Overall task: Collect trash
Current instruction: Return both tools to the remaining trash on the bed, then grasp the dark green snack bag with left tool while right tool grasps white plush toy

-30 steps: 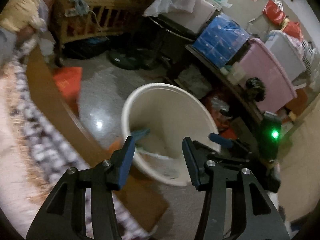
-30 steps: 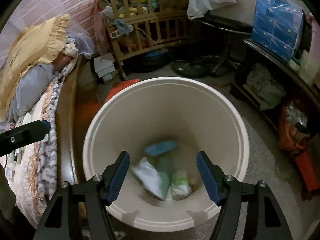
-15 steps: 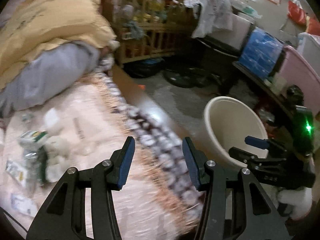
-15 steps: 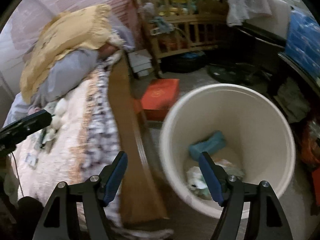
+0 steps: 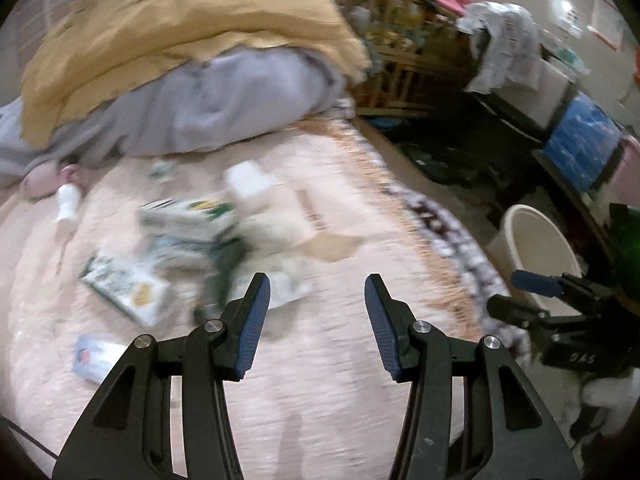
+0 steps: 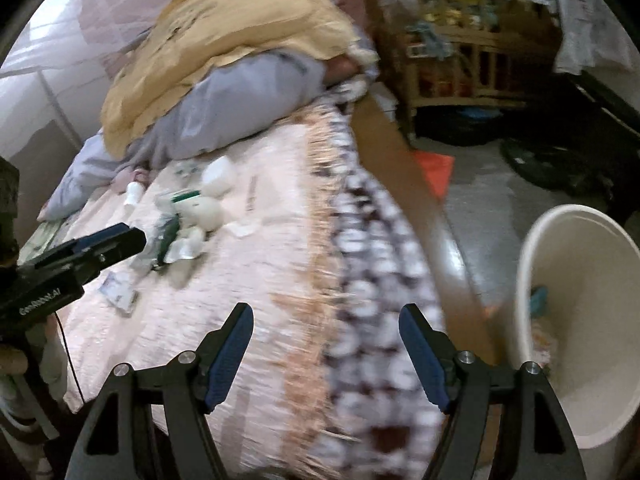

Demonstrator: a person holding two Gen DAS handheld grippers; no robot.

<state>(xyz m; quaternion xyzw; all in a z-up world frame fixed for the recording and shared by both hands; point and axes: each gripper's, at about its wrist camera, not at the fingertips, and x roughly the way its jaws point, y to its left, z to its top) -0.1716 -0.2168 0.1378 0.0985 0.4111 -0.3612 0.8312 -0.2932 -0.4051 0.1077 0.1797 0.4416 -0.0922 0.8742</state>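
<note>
Fingers spread and empty, both grippers have swung away from the cream bucket [image 6: 576,320] to the bed [image 5: 320,392], a sign the last drop is done and a fresh pick is starting. The left gripper [image 5: 316,320] now hangs over the pink blanket just short of the trash pile [image 5: 180,248]: blurred cartons, wrappers and a small white bottle [image 5: 67,202]. The right gripper [image 6: 326,344] trails near the bed's right edge, the bucket on the floor beside it.

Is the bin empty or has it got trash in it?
Not empty: the bin holds a blue scrap and pale litter low inside.
</note>
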